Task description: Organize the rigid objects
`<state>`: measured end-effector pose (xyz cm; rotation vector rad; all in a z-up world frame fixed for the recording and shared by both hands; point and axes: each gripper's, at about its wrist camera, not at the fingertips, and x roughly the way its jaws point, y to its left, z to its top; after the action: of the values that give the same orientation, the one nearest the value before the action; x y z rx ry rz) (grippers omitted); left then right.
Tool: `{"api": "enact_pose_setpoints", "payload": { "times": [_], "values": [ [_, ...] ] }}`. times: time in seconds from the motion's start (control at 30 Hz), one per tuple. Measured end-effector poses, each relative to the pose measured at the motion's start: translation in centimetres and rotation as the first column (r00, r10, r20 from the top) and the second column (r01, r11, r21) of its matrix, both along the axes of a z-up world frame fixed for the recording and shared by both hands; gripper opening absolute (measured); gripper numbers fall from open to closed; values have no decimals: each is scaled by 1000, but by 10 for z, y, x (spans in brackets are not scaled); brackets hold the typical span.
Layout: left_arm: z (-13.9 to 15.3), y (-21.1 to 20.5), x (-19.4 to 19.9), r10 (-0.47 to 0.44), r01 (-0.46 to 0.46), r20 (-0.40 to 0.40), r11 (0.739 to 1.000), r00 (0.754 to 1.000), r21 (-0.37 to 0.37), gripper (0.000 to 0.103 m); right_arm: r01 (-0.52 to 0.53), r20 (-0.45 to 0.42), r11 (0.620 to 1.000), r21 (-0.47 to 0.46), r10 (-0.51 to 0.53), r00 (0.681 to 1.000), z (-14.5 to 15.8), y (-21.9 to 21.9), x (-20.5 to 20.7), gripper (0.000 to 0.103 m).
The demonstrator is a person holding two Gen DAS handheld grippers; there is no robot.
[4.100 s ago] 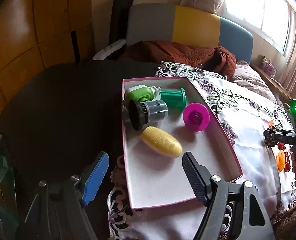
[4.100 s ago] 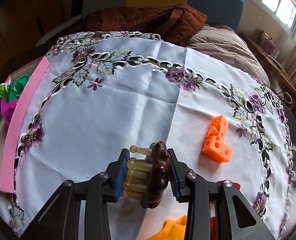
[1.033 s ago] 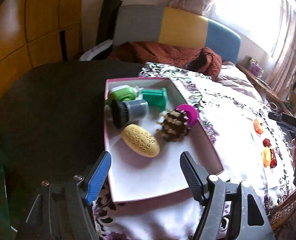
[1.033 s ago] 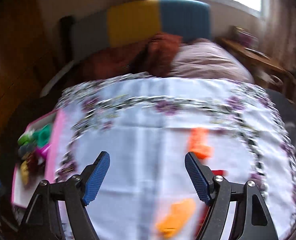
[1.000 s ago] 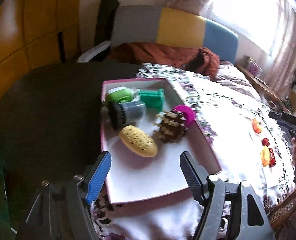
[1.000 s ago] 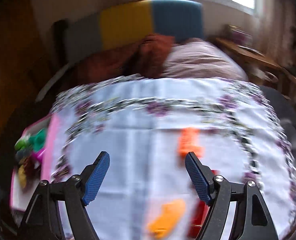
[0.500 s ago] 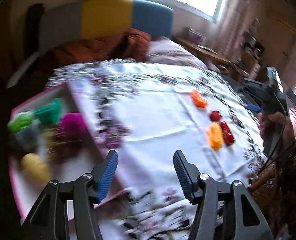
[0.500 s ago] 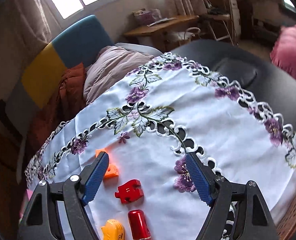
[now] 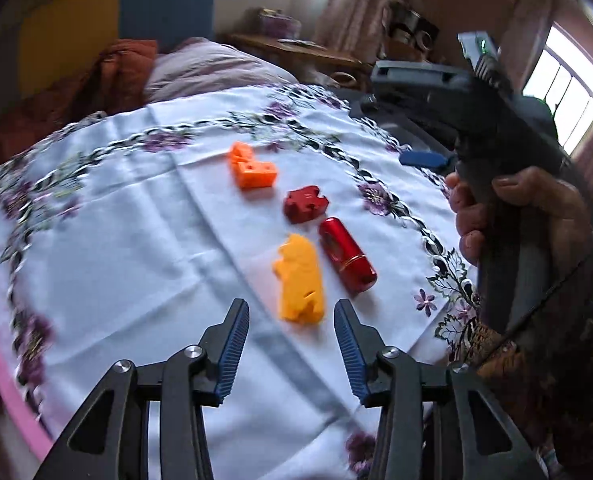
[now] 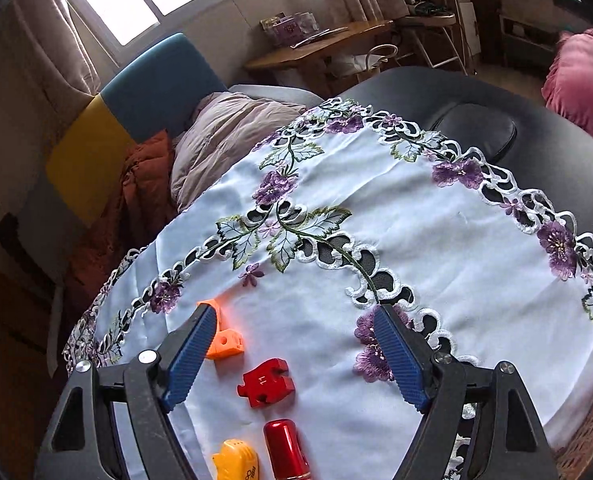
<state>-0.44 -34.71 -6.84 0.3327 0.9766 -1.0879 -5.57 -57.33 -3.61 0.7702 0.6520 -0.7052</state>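
On the white embroidered tablecloth (image 9: 136, 248) lie a yellow-orange toy (image 9: 299, 280), a red cylinder (image 9: 346, 254), a red puzzle piece (image 9: 305, 209) and an orange L-shaped block (image 9: 252, 168). My left gripper (image 9: 292, 324) is open and empty, its tips just short of the yellow toy. My right gripper (image 10: 296, 340) is open and empty, held above the cloth. Under it I see the orange block (image 10: 224, 342), the red puzzle piece (image 10: 266, 382), the red cylinder (image 10: 286, 454) and the yellow toy (image 10: 236, 464). The right gripper's body and the hand (image 9: 508, 200) show at the right in the left wrist view.
The pink box rim (image 9: 0, 360) shows at the far left edge. A chair with yellow and blue back (image 9: 112, 20) holds a rust jacket and a mauve cushion behind the table. The table's dark edge (image 10: 496, 120) and a wooden desk (image 10: 320, 48) lie beyond.
My left gripper has swung from the pink box to the loose toys on the right and come close to the yellow toy. My right gripper let the brown brush go earlier and has barely moved lately.
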Motion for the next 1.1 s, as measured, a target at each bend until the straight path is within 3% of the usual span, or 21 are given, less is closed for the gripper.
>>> {"api": "enact_pose_setpoints", "payload": {
  "times": [0.37, 0.43, 0.5, 0.7, 0.93, 1.1],
  "values": [
    [-31, -55, 6, -44, 45, -7, 996, 999, 81, 42, 2, 26, 1000, 26, -3, 1000, -1, -2, -2, 81],
    [-42, -64, 6, -46, 46, 2, 992, 999, 117, 26, 0, 25, 1000, 29, -1, 1000, -2, -2, -1, 81],
    [-42, -60, 6, -36, 33, 26, 996, 999, 88, 26, 1, 20, 1000, 28, -1, 1000, -2, -2, -1, 81],
    [-28, -14, 15, 86, -87, 46, 996, 995, 36, 26, -23, -3, 999, 44, 23, 1000, -7, -2, 5, 81],
    [-34, 57, 24, 262, -271, 129, 961, 956, 54, 26, -64, -52, 997, 53, 66, 996, -14, 4, 14, 81],
    [-41, 72, 20, 259, -264, 180, 964, 949, 6, 27, -108, -77, 993, 45, 111, 991, -16, 11, 21, 81]
  ]
}}
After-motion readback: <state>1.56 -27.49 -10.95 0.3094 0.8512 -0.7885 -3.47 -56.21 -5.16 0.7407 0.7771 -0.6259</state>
